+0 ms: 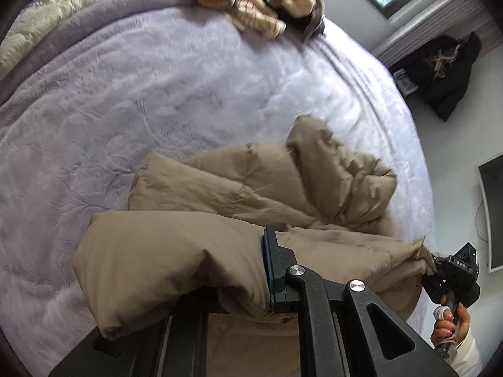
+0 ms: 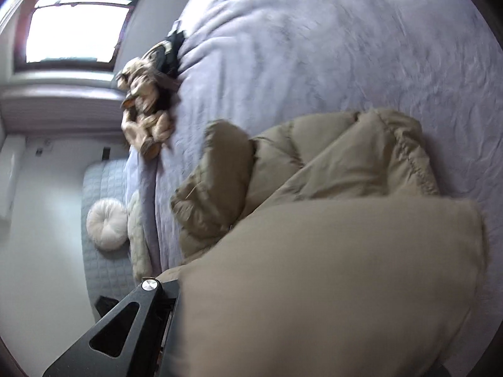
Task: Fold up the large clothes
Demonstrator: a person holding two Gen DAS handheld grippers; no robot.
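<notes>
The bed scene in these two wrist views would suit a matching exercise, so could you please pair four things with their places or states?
Things:
1. tan puffer coat
2. striped beige garment
3. round white cushion
4. dark coat

Places or states:
A. crumpled at the far edge of the bed
B. on a grey quilted mat beside the bed
C. on the floor below the window
D. gripped by the left gripper and the right gripper

Pairs: 1-D, 2-A, 3-B, 4-C
</notes>
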